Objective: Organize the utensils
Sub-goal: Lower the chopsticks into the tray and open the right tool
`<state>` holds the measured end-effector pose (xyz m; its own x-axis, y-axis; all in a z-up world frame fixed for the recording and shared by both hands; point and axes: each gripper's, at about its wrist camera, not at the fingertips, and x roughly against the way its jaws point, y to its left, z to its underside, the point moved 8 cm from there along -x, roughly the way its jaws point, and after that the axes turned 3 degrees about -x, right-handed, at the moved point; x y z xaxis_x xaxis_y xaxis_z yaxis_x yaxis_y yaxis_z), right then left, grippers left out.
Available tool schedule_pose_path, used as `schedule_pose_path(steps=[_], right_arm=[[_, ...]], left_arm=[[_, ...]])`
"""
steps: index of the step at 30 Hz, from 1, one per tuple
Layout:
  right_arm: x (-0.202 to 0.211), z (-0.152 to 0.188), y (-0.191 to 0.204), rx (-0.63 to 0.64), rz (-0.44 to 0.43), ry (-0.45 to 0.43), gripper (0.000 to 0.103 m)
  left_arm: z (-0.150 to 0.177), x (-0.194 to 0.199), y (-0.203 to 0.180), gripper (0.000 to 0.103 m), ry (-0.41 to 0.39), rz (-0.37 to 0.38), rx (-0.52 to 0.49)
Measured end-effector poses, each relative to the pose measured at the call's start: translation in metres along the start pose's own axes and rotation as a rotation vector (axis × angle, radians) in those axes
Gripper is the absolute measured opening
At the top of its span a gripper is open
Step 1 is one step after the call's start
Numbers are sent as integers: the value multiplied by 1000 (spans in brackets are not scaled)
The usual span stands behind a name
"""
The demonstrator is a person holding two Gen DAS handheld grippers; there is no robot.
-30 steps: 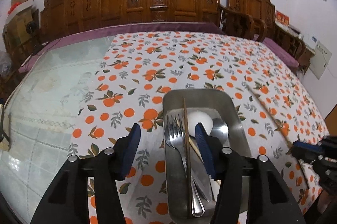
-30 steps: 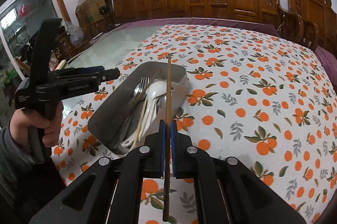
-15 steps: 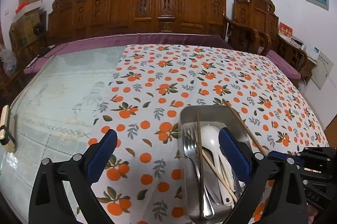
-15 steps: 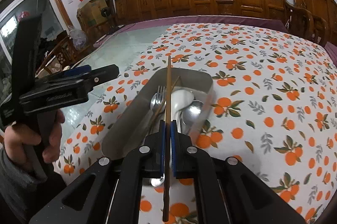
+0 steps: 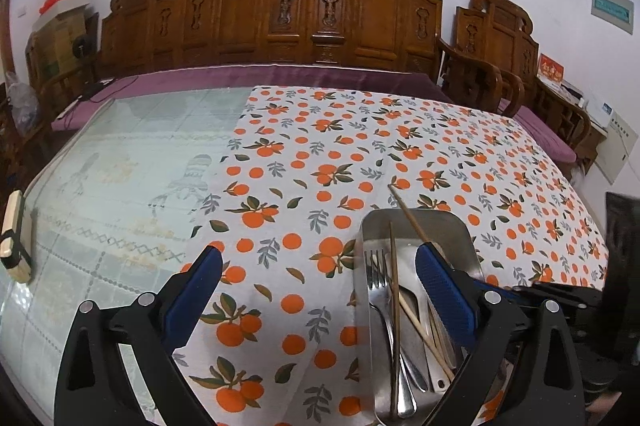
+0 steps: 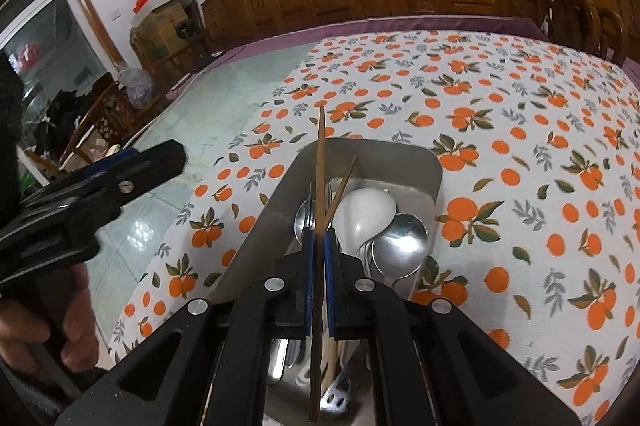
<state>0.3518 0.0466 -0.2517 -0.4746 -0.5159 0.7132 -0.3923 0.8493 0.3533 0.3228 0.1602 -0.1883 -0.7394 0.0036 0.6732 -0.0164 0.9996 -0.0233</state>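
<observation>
Wooden chopstick [image 6: 319, 185] is clenched in the right gripper [image 6: 319, 246] above the steel tray [image 6: 434, 165] at frame centre; next, lower and release it. Left gripper [image 5: 318, 290] hangs released.

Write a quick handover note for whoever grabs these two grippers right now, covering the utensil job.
Right gripper: shut on a dark chopstick, held over the metal tray, tip pointing past its far end.
Left gripper: open, holding nothing, hanging over the orange-print tablecloth; its right finger overlaps the tray.
In the tray: fork, white spoon, metal spoon, and at least one other chopstick.
Done: most utensils are in the tray.
Left: lower the held chopstick in beside the others and let go. No other loose utensils show on the table.
</observation>
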Motion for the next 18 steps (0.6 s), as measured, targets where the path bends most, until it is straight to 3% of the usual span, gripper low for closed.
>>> schedule_pose_path(steps=[10,18], right_arm=[[-24,17,-3,-6,29,43,6],[-20,14,1,31,17,15,9]], left_arm=[[0,0,0,94,0,0,1],[1,-1,1,93,5,-4,1]])
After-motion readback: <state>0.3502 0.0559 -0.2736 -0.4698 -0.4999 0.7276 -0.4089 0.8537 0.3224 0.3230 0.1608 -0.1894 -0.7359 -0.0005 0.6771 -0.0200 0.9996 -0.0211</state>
